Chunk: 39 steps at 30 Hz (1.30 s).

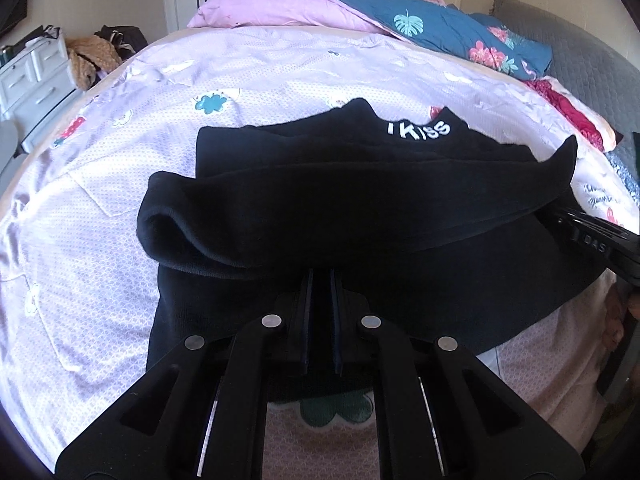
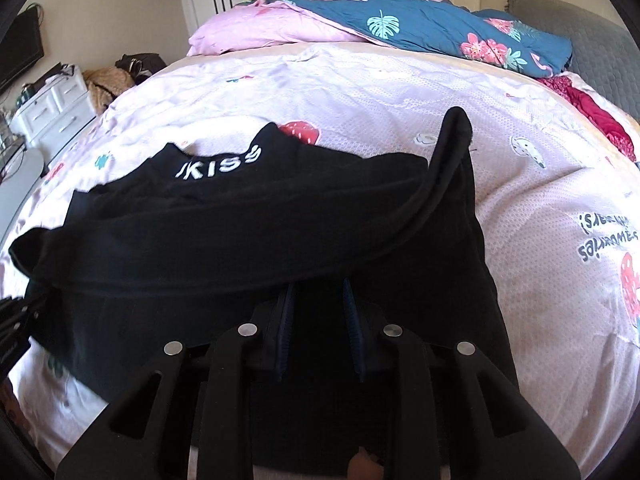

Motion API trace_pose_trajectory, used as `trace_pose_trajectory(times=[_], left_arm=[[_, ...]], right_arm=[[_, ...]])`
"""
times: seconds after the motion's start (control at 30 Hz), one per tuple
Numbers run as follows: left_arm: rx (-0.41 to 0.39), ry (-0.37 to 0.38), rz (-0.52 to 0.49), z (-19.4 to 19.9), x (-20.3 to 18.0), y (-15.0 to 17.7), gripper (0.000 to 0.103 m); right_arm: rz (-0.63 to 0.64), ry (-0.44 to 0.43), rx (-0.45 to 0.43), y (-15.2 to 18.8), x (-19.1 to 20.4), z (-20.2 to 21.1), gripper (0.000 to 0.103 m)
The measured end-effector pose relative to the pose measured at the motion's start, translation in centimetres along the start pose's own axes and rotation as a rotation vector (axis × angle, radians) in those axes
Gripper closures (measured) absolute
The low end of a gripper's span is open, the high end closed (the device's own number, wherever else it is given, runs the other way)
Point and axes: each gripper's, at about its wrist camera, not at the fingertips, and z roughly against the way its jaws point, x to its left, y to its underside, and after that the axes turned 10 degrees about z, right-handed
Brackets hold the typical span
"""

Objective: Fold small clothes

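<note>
A black garment [image 1: 360, 184] with white lettering [image 1: 418, 130] lies spread on the bed, a thick fold running across its middle. My left gripper [image 1: 320, 276] is over the near part, its fingers almost together and its tips buried under that fold, pinching black cloth. In the right wrist view the same garment [image 2: 240, 232] shows one sleeve end [image 2: 454, 140] sticking up. My right gripper [image 2: 318, 286] has a narrow gap between its blue pads [image 2: 352, 320]; its tips are hidden in the fold, closed on cloth. Each gripper's body shows at the edge of the other's view.
The garment rests on a pale pink printed sheet [image 1: 120, 200]. At the far side lie a pink pillow [image 1: 272, 12] and a blue floral quilt [image 1: 440, 28]. Red cloth [image 1: 576, 116] sits at the right edge. White drawers [image 1: 32, 76] stand left of the bed.
</note>
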Motion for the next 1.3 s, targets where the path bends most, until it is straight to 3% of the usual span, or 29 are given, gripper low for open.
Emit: trace_pose_trajectory(times=[0.33,0.47,0.87,1.0,1.1,1.17,1.2,1.3], left_arm=[[-0.012,0.062,0.078,0.3,1.7,-1.0,0.099],[-0.043,0.023,0.085,0.0,2.4,-2.2,0.093],[-0.085,0.056,0.211,-2.4,4.4,-6.2,0.08],[-0.119,0.023,0.225,-2.4,5.0,-7.2,0.079],[-0.133,-0.003,0.258,-2.0,6.2,-7.5,0.068],[-0.133,-0.017,0.285,-2.0,7.3,-7.7,0.064],[-0.128,-0.027,0.297,-2.1,7.7,-7.7,0.061],[-0.084,-0.039,0.334,-3.0,9.1,-7.7,0.042]], right_arm=[[-0.026,-0.019,-0.013,-2.0,-0.6,-1.2,0.078],[-0.045,-0.028,-0.019,-2.7,-1.0,-1.5,0.078],[-0.114,-0.039,-0.037,-4.2,-3.0,-2.2,0.078],[-0.105,-0.018,-0.048,-4.8,-3.3,-2.5,0.078],[-0.095,0.024,-0.067,-4.9,-4.0,-1.8,0.076],[-0.098,0.073,-0.077,-4.8,-4.9,-1.2,0.059],[-0.105,0.086,-0.08,-4.7,-5.3,-1.1,0.056],[-0.134,0.121,-0.076,-4.4,-6.8,-0.9,0.053]])
